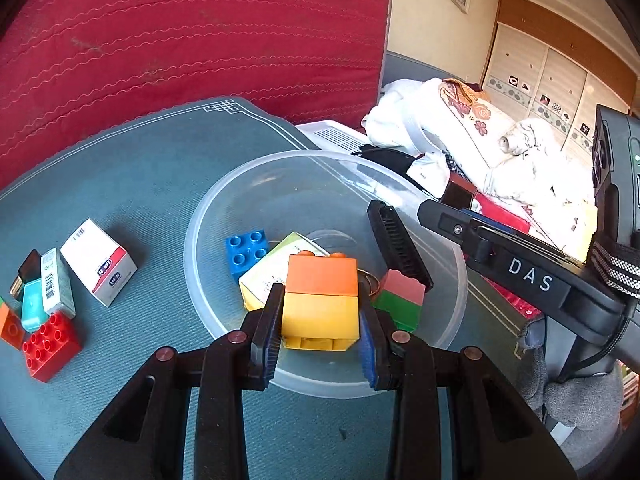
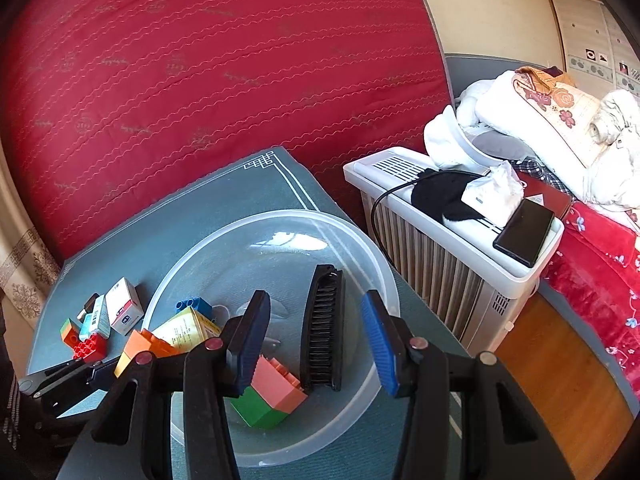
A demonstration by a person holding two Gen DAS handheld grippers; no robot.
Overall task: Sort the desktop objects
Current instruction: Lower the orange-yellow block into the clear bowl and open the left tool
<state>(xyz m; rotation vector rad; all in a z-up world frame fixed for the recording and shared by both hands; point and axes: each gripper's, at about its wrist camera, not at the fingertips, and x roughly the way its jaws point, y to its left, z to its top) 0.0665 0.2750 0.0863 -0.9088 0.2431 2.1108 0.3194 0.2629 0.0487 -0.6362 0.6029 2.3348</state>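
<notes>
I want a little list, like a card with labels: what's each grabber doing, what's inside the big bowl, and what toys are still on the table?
left gripper: shut on an orange-and-yellow block stack, over the clear bowl
right gripper: open, empty, over the bowl
in bowl: blue brick, yellow box, black comb, pink-and-green block stack
on table: red brick, white-and-red box, a few more small boxes

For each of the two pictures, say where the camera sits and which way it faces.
Left wrist: sits behind the left gripper, facing down into the clear bowl; its fingers clamp an orange-and-yellow block.
Right wrist: sits behind the right gripper, facing the bowl, fingers apart, nothing held.
Shared: bowl, black comb, pink-and-green block.
</notes>
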